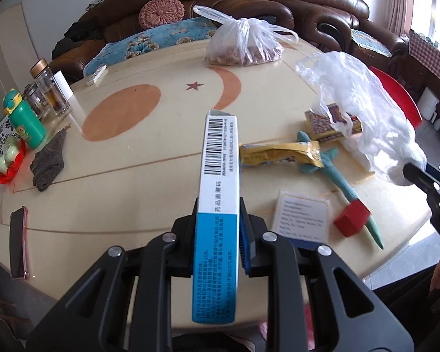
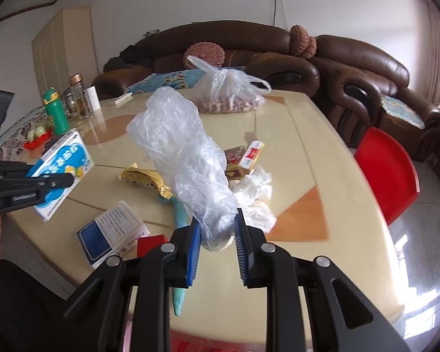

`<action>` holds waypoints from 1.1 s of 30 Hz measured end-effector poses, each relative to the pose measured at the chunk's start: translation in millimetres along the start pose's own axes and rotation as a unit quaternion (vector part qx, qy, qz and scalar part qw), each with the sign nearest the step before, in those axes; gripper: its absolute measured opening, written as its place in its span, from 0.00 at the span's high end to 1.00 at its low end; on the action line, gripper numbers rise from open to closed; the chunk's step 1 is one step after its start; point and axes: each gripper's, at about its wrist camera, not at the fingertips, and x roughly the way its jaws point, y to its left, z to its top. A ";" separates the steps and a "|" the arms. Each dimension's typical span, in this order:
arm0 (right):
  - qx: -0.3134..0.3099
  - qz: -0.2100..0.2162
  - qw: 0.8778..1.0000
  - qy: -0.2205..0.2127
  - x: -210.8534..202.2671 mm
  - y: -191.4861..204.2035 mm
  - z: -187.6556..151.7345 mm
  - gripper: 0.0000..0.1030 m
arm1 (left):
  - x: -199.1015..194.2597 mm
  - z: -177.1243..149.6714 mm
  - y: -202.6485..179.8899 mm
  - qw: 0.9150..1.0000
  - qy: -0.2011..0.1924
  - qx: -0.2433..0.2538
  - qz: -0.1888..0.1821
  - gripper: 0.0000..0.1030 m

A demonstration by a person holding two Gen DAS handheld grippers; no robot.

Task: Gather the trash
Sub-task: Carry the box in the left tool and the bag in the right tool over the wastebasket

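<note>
We've got the box (image 1: 217, 205) pinched upright in the left gripper (image 1: 218, 228), above the table (image 1: 132, 176), left of the bag (image 2: 187, 158) our right gripper (image 2: 217, 228) clamps. Best to open the bag's mouth first, then drop the box in squarely.

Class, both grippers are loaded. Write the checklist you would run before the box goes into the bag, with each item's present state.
1. Left gripper shut on the medicine box: ok.
2. Right gripper shut on the clear plastic bag: ok.
3. Bag mouth open and facing the box: cannot tell; the bag looks crumpled.
4. Box lifted off the table: ok.
5. Trash left on the table: not ok; yellow wrapper and tissue remain.
</note>
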 end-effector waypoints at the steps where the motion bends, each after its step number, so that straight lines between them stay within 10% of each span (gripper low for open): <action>1: 0.003 -0.002 1.000 -0.002 -4.2 -0.3 0.7 0.79 | -5.5 -1.4 -2.9 1.000 -0.002 0.004 0.004 0.78; 33: 0.005 -0.012 0.999 -0.051 -158.1 23.5 -16.1 0.79 | -157.4 -44.1 -44.8 0.994 -0.098 0.054 -0.016 0.78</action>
